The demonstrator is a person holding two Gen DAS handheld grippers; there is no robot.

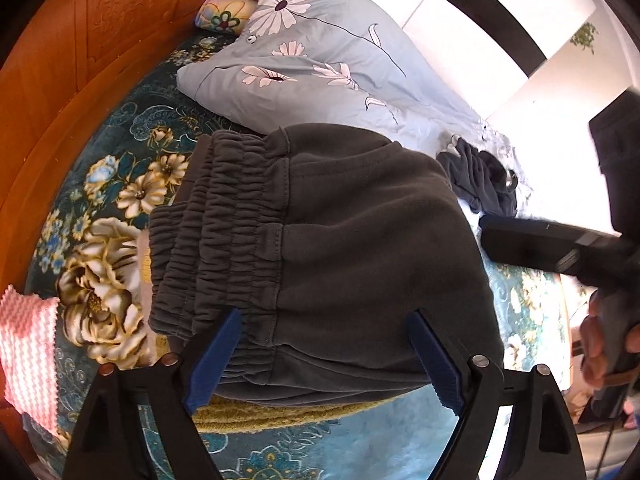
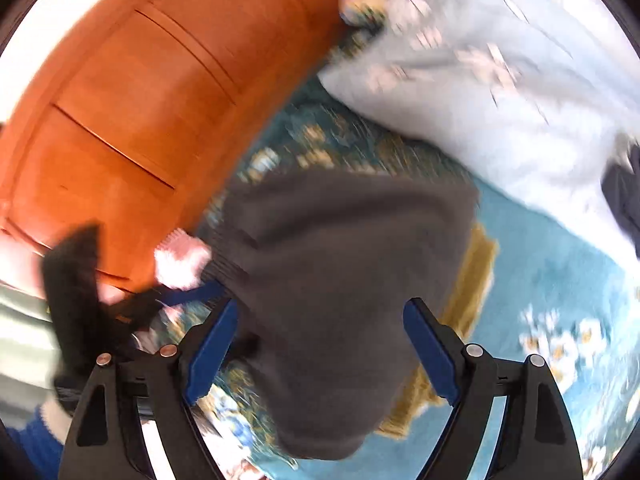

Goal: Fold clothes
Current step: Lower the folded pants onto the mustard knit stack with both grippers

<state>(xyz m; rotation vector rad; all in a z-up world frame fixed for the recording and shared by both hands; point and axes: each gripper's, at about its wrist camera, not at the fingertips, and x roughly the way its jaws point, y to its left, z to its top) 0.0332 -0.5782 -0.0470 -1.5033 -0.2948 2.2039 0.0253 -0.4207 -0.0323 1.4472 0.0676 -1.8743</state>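
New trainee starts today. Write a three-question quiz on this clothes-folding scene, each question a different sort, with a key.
1. True or false: the left gripper is clamped on the grey trousers.
2. What lies under the trousers? A) yellow knit B) red towel C) white box
3. Fill in: beyond the trousers lies a pale blue ____ with daisies.

Key: 1 false, jaws wide open; 2 A; 3 pillow.

A bed (image 1: 132, 128) was covered by a teal spread patterned with large cream flowers. An orange-brown wooden headboard (image 1: 80, 60) was set along one side. A pale blue pillow (image 1: 320, 60) with daisies was laid near it. Strong daylight was cast across white panels (image 1: 460, 40) beyond.
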